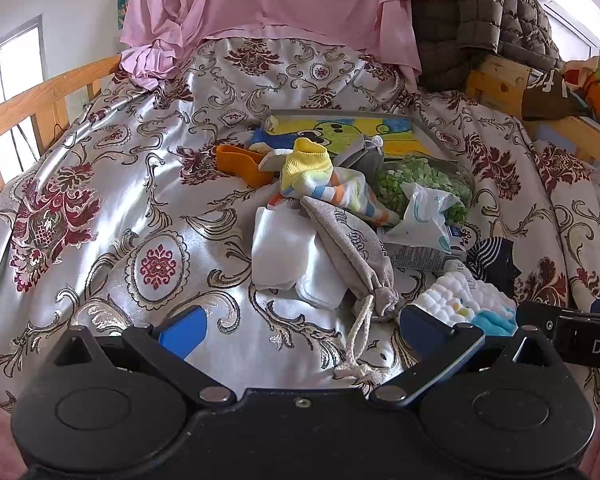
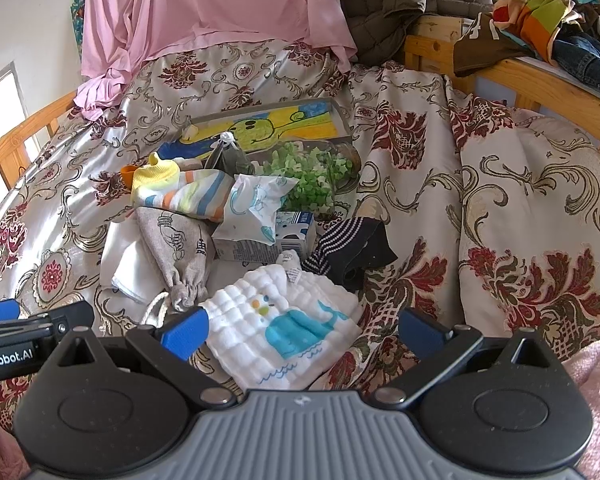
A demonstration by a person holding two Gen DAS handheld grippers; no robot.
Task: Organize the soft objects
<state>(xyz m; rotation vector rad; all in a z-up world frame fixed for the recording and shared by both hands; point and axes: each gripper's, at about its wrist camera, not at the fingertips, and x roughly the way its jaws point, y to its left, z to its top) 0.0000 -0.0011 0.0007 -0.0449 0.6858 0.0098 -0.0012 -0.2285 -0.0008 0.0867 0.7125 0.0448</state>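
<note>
The sorting seems hardly begun. The soft things lie in one loose heap in the middle of the bed with the shiny floral bedspread (image 1: 100,208): a striped yellow-cuffed sock (image 1: 320,180), a grey drawstring cloth pouch (image 1: 352,248), a folded white cloth (image 1: 288,256), a dark striped sock (image 2: 348,248) and a white quilted washcloth with a blue whale (image 2: 284,320). Behind them stands a shallow grey tray with a cartoon picture (image 2: 340,116), nearly empty, perhaps the goal.

The left hand-held gripper (image 1: 302,326) has its fingers apart over the pouch's cord, holding nothing. The right hand-held gripper (image 2: 302,330) is also spread wide, around the whale washcloth, not clamped.

Writing: "enRobot.AI" on the left tool in the right view; "DA" on the right tool. The small carton's (image 2: 260,248) print is unreadable.
</note>
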